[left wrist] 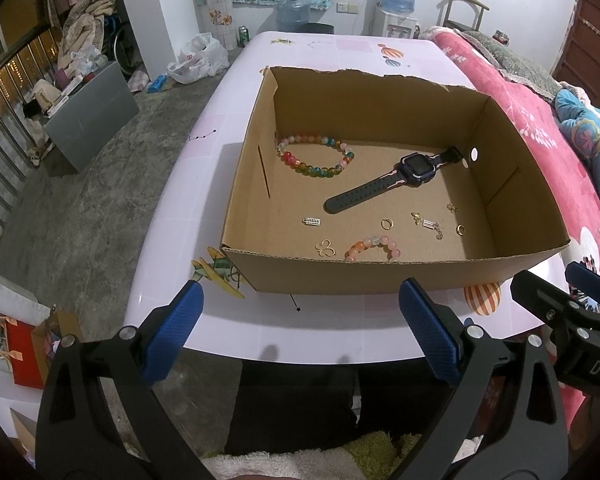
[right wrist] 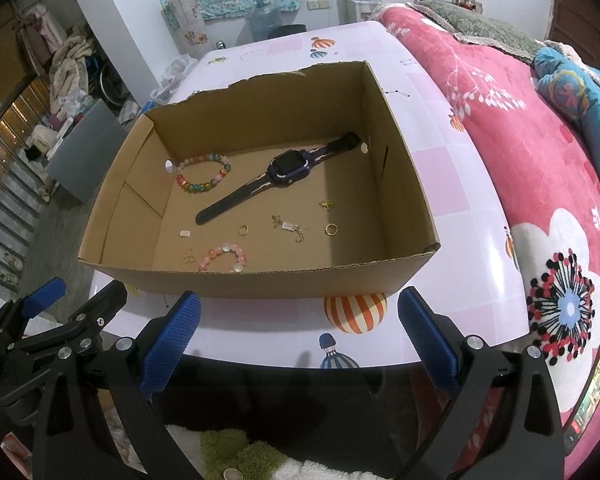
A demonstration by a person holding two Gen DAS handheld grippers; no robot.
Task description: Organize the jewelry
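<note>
While both grippers (spread wide) hover short, jewelry lies inside the box.

Open-topped brown cardboard box sitting on pale pink tabletop, walls blocking side entry; top standing open. Black strap watch lying diagonally across floor centre. Multicoloured bead bracelet occupying far-left corner. Pink bead bracelet and small gold trinkets crowding near wall.
</note>
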